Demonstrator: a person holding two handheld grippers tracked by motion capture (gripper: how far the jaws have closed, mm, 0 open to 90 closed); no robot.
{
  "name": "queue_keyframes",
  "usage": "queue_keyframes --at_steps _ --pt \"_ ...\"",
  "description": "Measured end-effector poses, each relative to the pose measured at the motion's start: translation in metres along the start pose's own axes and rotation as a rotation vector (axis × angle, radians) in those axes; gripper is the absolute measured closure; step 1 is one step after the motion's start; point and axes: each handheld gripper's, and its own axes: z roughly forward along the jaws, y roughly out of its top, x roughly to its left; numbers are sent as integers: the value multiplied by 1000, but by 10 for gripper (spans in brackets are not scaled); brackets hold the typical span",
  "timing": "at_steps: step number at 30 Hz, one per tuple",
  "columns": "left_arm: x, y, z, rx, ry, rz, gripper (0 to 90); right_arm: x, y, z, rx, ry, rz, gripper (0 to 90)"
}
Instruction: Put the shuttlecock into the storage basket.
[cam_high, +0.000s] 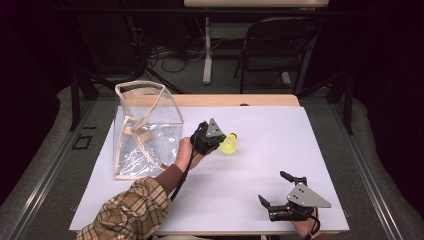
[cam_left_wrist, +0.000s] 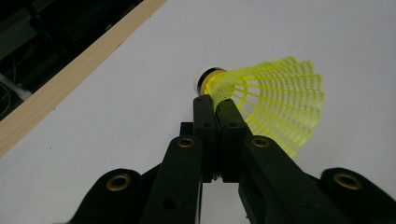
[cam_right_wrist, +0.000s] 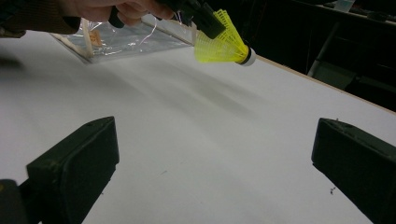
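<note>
- yellow shuttlecock (cam_left_wrist: 275, 105), clamped by its mesh skirt near the cork between the closed jaws of the left gripper (cam_left_wrist: 217, 105); held above the white table sheet (cam_high: 260, 165), near its middle.
- high view: the left gripper (cam_high: 220, 140) covers much of the skirt; the cork end is too small to make out.
- right gripper view: shuttlecock (cam_right_wrist: 224, 44) seen side-on, white cork tip clear of the sheet.
- right gripper (cam_high: 275, 189): jaws wide apart, holding nothing, near the front right edge.
- clear plastic bag (cam_high: 145, 127): just left of the hand (cam_high: 186, 152); its contents are hard to make out.
</note>
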Motion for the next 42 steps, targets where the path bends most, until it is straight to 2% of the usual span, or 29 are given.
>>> queue_keyframes --at_steps 17,42 --pt "9 23 -18 -29 -4 13 887 0 0 0 -1 0 3 3" --pt "19 52 -33 -52 -28 28 888 0 0 0 5 0 5 4"
